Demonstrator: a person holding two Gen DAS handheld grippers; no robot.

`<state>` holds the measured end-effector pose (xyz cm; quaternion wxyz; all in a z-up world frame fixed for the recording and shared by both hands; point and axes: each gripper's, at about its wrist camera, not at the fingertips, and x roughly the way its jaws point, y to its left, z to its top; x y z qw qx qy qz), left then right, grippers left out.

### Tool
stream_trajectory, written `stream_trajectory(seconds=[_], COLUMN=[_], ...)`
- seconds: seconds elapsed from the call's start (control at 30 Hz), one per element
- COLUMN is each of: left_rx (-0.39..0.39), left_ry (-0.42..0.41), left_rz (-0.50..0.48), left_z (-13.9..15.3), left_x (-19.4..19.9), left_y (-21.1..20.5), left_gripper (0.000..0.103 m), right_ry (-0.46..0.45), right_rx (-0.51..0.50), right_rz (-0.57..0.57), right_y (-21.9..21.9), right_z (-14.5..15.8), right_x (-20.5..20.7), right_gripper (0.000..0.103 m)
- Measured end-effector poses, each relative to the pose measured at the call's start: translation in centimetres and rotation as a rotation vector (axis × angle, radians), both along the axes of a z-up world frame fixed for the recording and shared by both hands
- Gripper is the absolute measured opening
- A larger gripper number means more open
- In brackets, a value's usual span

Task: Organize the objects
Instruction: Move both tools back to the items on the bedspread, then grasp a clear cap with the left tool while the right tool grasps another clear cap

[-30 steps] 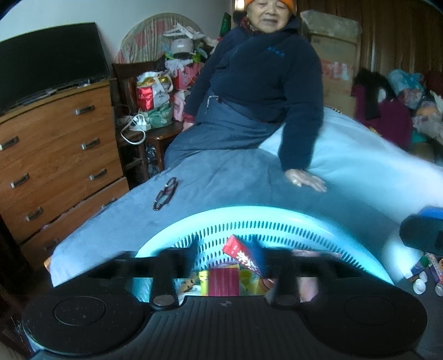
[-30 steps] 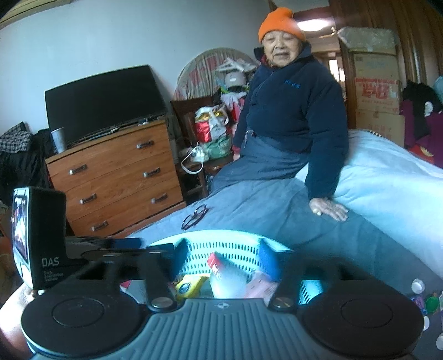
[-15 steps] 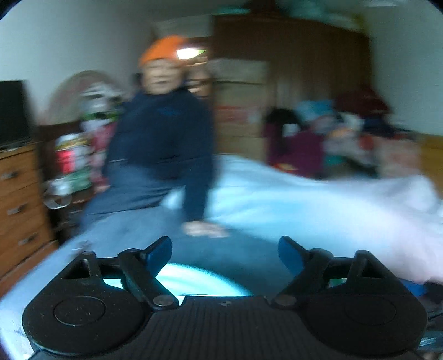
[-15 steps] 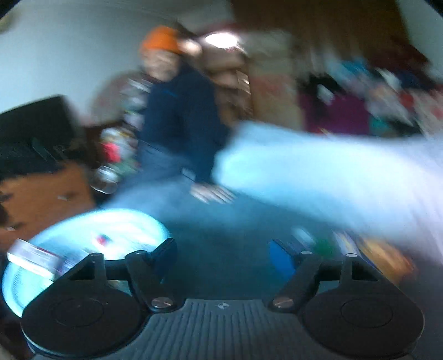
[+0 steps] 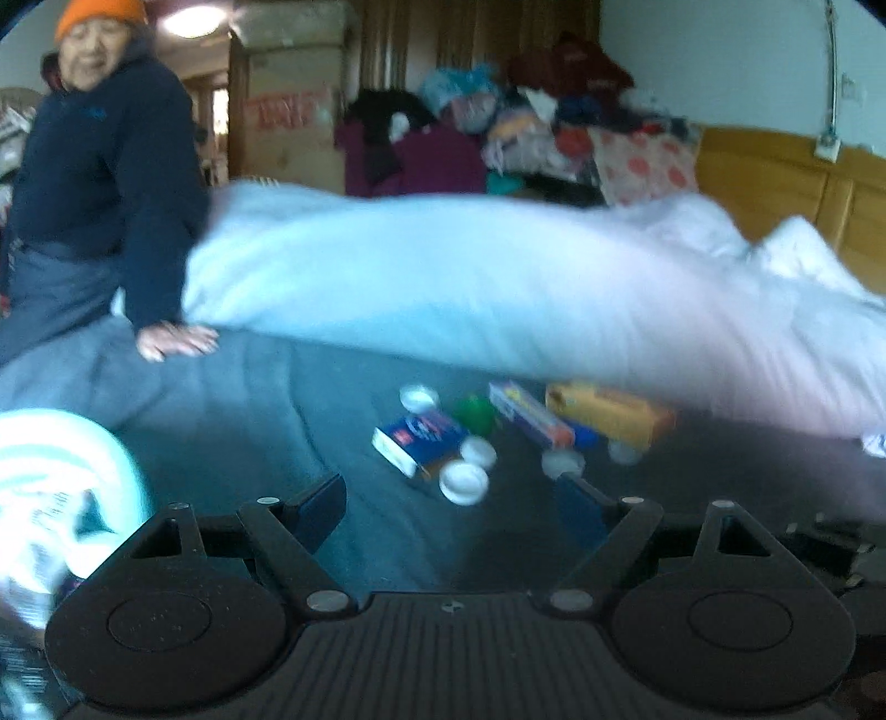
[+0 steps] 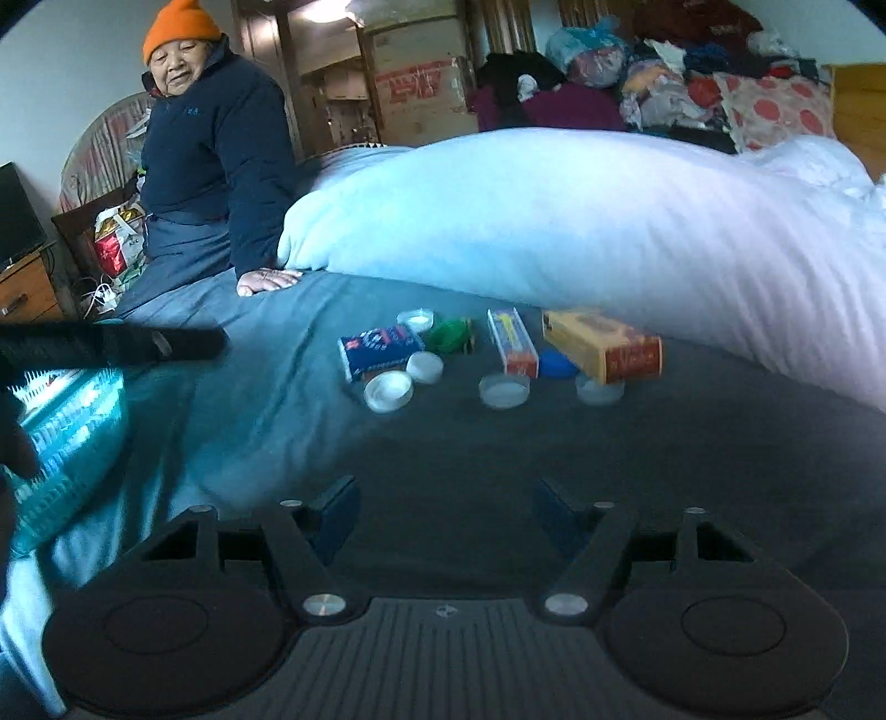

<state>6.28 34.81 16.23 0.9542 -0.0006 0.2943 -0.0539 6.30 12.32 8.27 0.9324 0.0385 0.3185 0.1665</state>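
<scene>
The pale turquoise slotted plastic basket (image 6: 61,437), now off to the left of both wide-open, empty claws (image 5: 451,498) (image 6: 443,507), has given way to small boxes and lids (image 6: 382,346) on the bed, probably next for collecting.

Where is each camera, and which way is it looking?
Left wrist: sits on the left gripper, low over the grey bedspread, facing the blue box and orange box; only its own open black fingers show.
Right wrist: sits on the right gripper, facing the same pile; its own open fingers show, with a black bar, seemingly the other gripper, at the left edge.
Both share: the boxes, white lids, white duvet, light blue basket at the left, and a seated person in an orange hat.
</scene>
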Motion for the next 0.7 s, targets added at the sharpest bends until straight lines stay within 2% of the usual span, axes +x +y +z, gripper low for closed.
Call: stream_trajectory(seconds=[0.07, 0.13, 0.3, 0.4, 0.5, 0.53, 0.57, 0.7], left_rx=[-0.006, -0.006, -0.016, -0.007, -0.013, -0.014, -0.014, -0.015], left_ry=[0.015, 0.035, 0.027, 0.047, 0.069, 0.075, 0.076, 0.084], left_rz=[0.004, 0.025, 0.041, 0.036, 0.045, 0.044, 0.043, 0.000], left_z=[-2.1, -3.8, -5.6, -6.8, -8.3, -8.8, -9.2, -10.8], left_x=[1.5, 2.7, 3.8, 5.1, 6.7, 7.4, 8.0, 10.7], left_y=[0.1, 0.3, 1.0, 1.2, 1.3, 1.1, 1.0, -0.4], left_gripper=[0.078, 0.072, 0.072, 0.072, 0.071, 0.070, 0.070, 0.069], right_ry=[-0.021, -0.005, 0.016, 0.047, 0.067, 0.068, 0.062, 0.046], right_rx=[-0.025, -0.028, -0.093, -0.128, -0.103, -0.098, -0.089, -0.024], right_rz=[0.010, 0.013, 0.022, 0.020, 0.009, 0.010, 0.009, 0.001], right_y=[0.1, 0.1, 2.2, 3.2, 2.8, 2.7, 2.5, 0.3], right_z=[-0.5, -1.2, -4.5, -6.5, -7.8, -7.8, -7.8, -6.9], right_x=[2.2, 5.5, 13.9, 17.4, 18.6, 18.7, 18.6, 16.7], right_gripper=[0.067, 0.062, 0.060, 0.059, 0.060, 0.048, 0.043, 0.042])
